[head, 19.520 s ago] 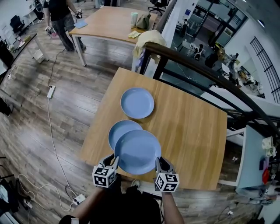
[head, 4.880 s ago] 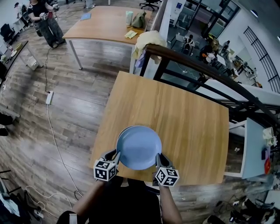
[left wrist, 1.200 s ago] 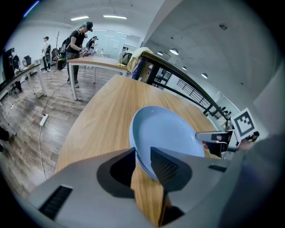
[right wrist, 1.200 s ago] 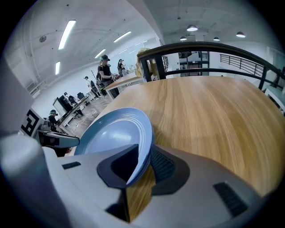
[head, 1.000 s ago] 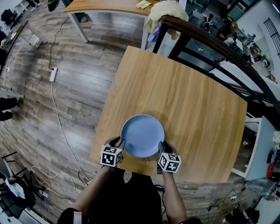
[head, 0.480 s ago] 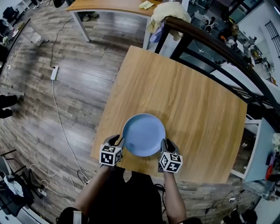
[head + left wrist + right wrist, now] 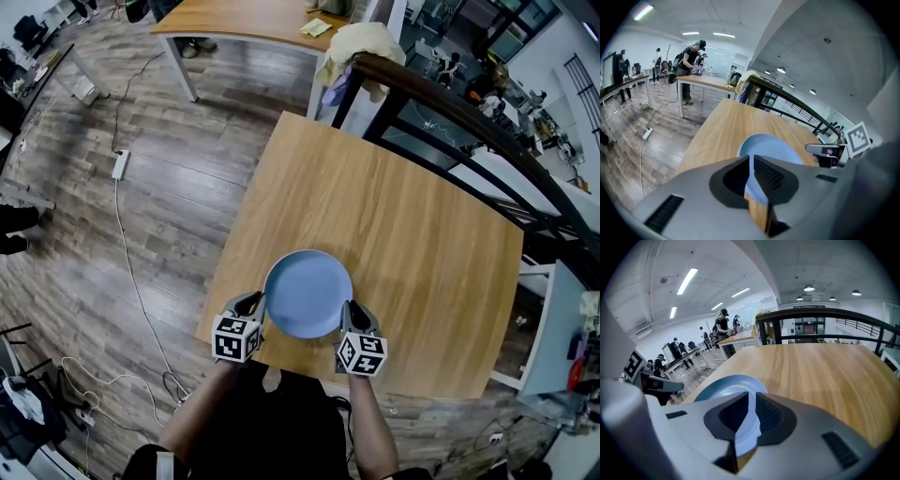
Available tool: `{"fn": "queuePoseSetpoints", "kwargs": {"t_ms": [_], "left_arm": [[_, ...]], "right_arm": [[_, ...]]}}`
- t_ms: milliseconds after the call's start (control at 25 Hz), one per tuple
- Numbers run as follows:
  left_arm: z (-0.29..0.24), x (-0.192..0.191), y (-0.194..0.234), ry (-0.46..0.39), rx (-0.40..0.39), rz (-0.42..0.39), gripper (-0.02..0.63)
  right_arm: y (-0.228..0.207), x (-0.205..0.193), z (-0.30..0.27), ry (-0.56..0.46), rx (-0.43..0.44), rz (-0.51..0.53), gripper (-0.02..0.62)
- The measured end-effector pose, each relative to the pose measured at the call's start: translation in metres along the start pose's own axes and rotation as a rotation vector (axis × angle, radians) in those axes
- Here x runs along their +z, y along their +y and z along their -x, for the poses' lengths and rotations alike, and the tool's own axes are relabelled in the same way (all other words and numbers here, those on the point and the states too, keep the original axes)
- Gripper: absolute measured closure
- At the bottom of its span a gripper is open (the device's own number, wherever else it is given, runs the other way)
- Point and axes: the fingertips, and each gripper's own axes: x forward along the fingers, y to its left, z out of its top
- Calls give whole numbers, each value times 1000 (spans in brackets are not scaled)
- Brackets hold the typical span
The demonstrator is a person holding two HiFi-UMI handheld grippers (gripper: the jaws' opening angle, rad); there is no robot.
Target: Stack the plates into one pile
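- Near the table's front edge, in the head view, you have a round, smooth, pale-blue plate (image 7: 307, 292) right in front of you. The table (image 7: 403, 216) is square, with a light wood grain. Your left gripper (image 7: 255, 302) meets the plate's left rim and your right gripper (image 7: 349, 312) meets its right rim, so the plate lies between them.
- Along the left gripper view, your grey jaws have just been closing. They now stand almost together, with only a thin slit left. The plate's (image 7: 764, 145) near rim runs into that slit and is pinched between the ribbed pads. The rest of the plate spreads out ahead of the jaws, shallow and glossy. Your right gripper shows at its far side.
- Along the right gripper view, your jaws are clamped on the plate's (image 7: 724, 387) rim, its pale edge wedged between the ribbed pads. The blue dish fans out ahead and to the left of the jaws, and bare wood grain stretches away on the right.
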Motion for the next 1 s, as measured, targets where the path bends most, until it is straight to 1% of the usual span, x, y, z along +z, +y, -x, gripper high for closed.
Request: {"fn": "queuePoseSetpoints", "kwargs": {"t_ms": [200,520,600,760,840,1000], "left_arm": [[13,22,-9,-78,-1,-12,571],[39,56,-26,-186,-5,-51,574],[50,67,-32,-229,-13,-60,574],[74,88,-48,-303,-21,-125,574],[85,94,-56,-338,-29,-139,574],[112,107,-71,-457,-52,-162,574]], "right_arm": [[6,17,11,-41,11,7,541],[21,59,42,-135,37,23,546],[26,72,53,-171,42,32,546],[39,95,76,-241,55,50,548],[45,102,88,-276,62,57,548],[61,113,113,-352,76,78,549]]}}
